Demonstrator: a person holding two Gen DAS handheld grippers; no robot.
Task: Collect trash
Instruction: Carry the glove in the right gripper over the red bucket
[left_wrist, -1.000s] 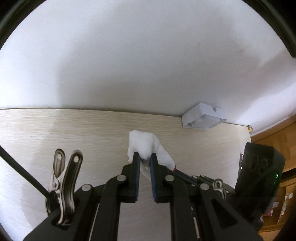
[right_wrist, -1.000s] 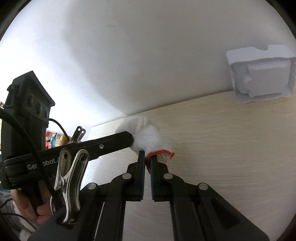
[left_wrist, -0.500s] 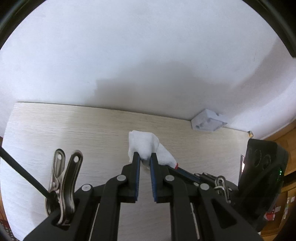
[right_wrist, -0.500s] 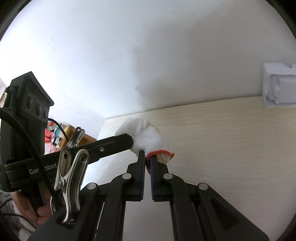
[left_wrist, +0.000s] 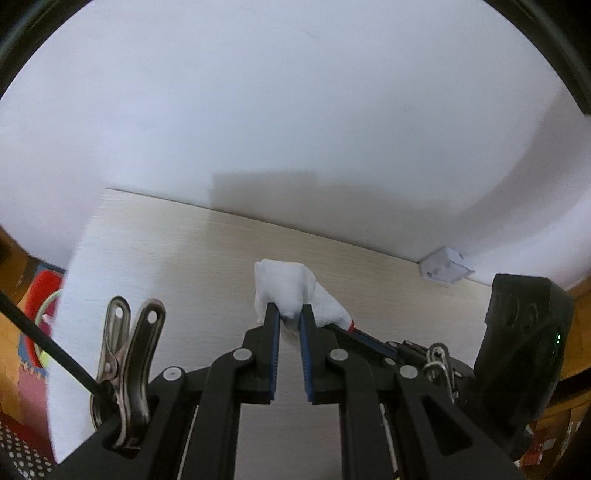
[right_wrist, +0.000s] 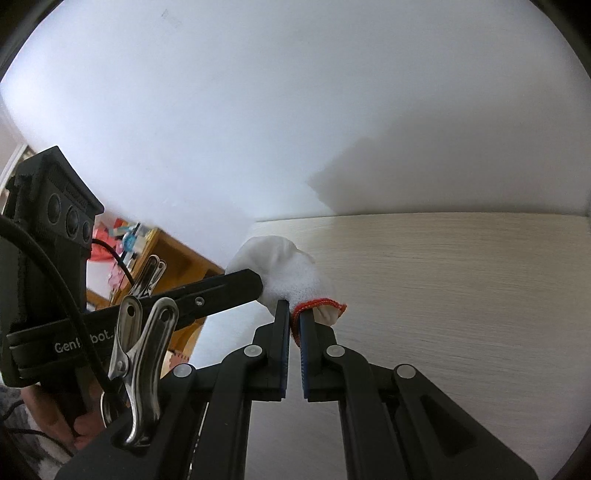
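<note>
Above the worktop (left_wrist: 184, 251) I see both grippers clamped on one white glove (left_wrist: 291, 291): left gripper (left_wrist: 289, 314) on its fabric, right gripper (right_wrist: 294, 314) on its red cuff; foam block (left_wrist: 445, 272) at the wall.

Looks like a lived-in home room: a pale wood-grain worktop (right_wrist: 461, 295) against a plain white wall (right_wrist: 295, 110), and left of the worktop a wooden shelf (right_wrist: 166, 254) cluttered with colourful odds and ends.

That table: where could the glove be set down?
Bare table runs right of the glove up to the wall. The far corner holds a foam block. Around the glove it is crowded: both grippers pinch it.
</note>
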